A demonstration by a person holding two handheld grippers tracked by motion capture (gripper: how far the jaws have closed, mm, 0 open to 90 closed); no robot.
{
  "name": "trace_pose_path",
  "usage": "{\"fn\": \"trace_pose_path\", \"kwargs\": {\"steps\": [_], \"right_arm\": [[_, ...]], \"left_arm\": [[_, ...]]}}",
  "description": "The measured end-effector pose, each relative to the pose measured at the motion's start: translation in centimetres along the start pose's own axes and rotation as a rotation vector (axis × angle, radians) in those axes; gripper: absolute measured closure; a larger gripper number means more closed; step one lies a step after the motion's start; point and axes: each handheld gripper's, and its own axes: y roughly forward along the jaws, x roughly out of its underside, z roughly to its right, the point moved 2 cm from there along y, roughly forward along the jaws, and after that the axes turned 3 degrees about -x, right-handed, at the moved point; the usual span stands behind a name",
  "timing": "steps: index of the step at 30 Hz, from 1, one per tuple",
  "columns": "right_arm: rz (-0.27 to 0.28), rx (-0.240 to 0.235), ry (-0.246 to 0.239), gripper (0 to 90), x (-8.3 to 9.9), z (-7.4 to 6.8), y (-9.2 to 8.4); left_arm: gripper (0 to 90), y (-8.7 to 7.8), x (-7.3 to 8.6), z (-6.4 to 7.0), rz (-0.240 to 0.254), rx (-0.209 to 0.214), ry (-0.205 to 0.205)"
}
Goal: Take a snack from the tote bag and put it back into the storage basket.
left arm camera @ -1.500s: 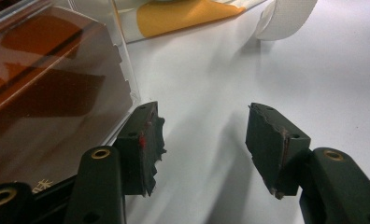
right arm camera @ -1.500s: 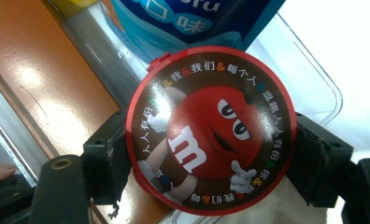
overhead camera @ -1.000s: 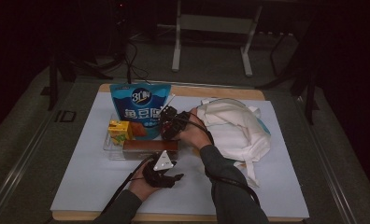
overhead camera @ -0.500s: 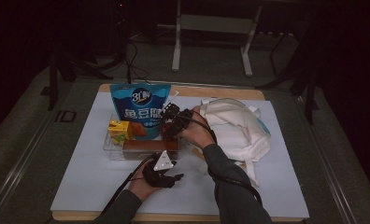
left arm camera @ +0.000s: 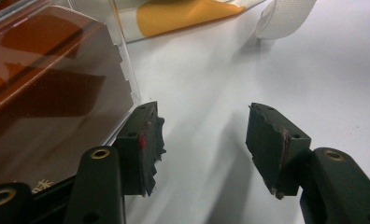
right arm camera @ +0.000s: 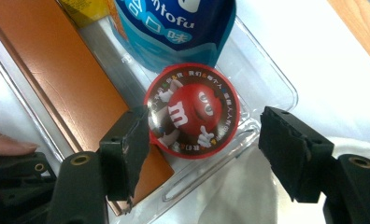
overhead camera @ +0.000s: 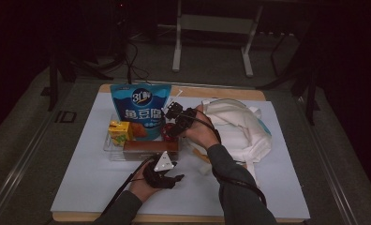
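Hovering over the clear plastic tray (right arm camera: 276, 74), the right gripper (right arm camera: 204, 140) points down at a round red candy tub (right arm camera: 192, 112) with a cartoon face on its lid. Its jaws stand apart and have just been closing a little; the tub sits between them in the right gripper view, the near jaw overlapping its rim, though whether that pad touches the tub cannot be told, and the far jaw is clearly off it. Just beyond the tub, away from the gripper, stands a blue snack pouch (right arm camera: 174, 28); on the side of the near jaw lies a long brown box (right arm camera: 66, 79), also in the tray.

From the high view, the right gripper (overhead camera: 173, 123) sits at the tray's end nearest the white cloth bag (overhead camera: 235, 126), with the yellow carton (overhead camera: 119, 131) at the opposite end of the tray.

Resting low on the white counter (overhead camera: 90, 183), the left gripper (overhead camera: 167, 176) lies just in front of the tray. Its jaws are apart with nothing between them, bare counter (left arm camera: 206, 93) showing in the gap, and one pad (left arm camera: 143, 140) sits just beside the tray wall next to the brown box (left arm camera: 43, 102).
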Motion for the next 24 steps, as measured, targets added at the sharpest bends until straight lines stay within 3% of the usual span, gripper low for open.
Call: {"fn": "trace_pose_path", "kwargs": {"steps": [24], "right_arm": [[0.034, 0.000, 0.036, 34.5, 1.8, 1.4, -1.7]], "left_arm": [[44.4, 0.0, 0.0, 0.0, -0.003, 0.002, -0.002]]}}
